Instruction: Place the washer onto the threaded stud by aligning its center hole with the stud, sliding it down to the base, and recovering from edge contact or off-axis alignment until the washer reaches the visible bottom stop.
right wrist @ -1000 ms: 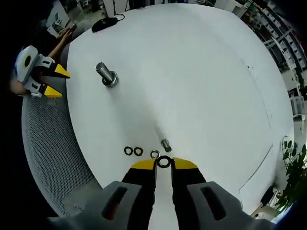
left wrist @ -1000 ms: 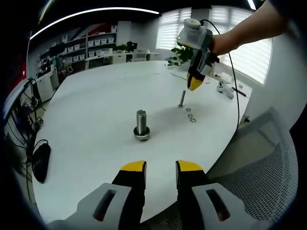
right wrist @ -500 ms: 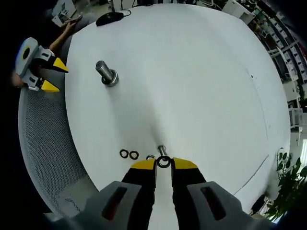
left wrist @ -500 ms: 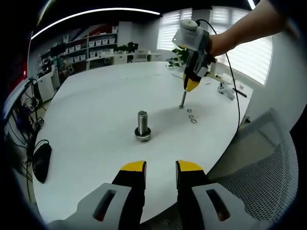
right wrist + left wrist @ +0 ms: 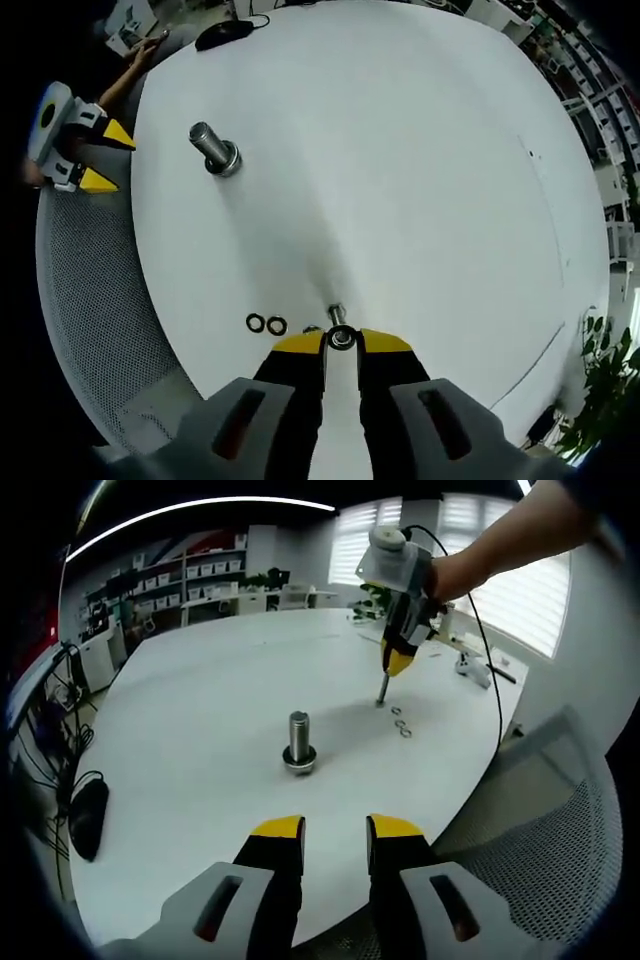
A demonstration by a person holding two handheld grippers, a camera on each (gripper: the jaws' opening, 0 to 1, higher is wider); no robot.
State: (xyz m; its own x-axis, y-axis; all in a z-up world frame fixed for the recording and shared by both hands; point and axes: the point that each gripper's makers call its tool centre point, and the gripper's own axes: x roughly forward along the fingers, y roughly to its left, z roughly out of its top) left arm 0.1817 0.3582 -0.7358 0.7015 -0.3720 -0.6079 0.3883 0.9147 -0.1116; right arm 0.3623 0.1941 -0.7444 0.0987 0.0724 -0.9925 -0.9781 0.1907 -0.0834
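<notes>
The right gripper [image 5: 341, 341] hangs over the white table [image 5: 400, 150], its yellow-tipped jaws nearly closed on a small dark washer [image 5: 341, 339] pinched between the tips. That washer sits right at the top of the thin threaded stud [image 5: 336, 316], which stands just beyond the tips at 12 o'clock. Two spare washers [image 5: 265, 324] lie on the table at about 9 o'clock from the stud, with another just beside the jaw tip. A thicker bolt [image 5: 213, 151] stands well apart, toward 10 o'clock.

From the left gripper view, the left gripper [image 5: 335, 828] waits low at the table edge, jaws slightly apart and holding nothing.
</notes>
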